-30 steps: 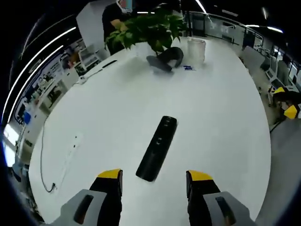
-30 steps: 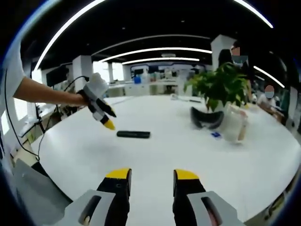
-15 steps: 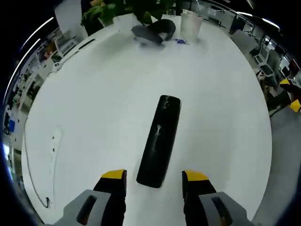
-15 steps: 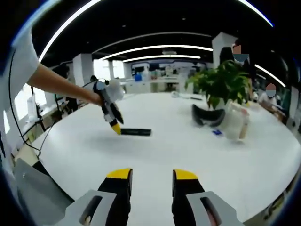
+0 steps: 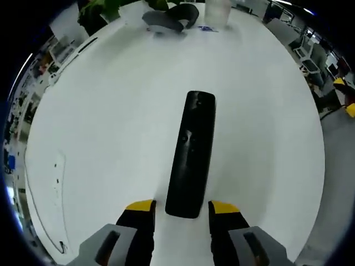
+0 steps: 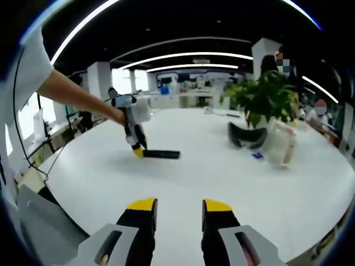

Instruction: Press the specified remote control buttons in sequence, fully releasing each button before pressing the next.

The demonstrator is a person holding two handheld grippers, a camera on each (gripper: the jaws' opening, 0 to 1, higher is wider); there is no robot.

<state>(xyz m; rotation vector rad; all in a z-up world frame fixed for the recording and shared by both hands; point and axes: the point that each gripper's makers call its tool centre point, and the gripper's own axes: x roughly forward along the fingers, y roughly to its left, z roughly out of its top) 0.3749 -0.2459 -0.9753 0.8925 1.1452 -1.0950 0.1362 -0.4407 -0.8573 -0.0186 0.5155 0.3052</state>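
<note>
A long black remote [image 5: 191, 152] lies flat on the white table [image 5: 111, 111]. My left gripper [image 5: 182, 213] hovers low over the remote's near end, open, with one yellow tip on either side of that end. Whether the tips touch the remote I cannot tell. In the right gripper view the same remote [image 6: 161, 153] lies mid-table, and the left gripper [image 6: 137, 149] points down at its left end, held by a person's outstretched arm. My right gripper [image 6: 179, 208] stands open well short of the remote, nothing between its fingers.
At the table's far side stand a potted plant [image 6: 266, 97], a dark curved headset [image 6: 247, 136], a clear container [image 6: 280, 144] and a small blue card [image 6: 256, 155]. A white power strip with its cable [image 5: 57, 172] lies left of the remote.
My left gripper has come down and forward to the remote, whose near end now sits between the tips; its jaws have drawn slightly closer. The right gripper has stayed put.
</note>
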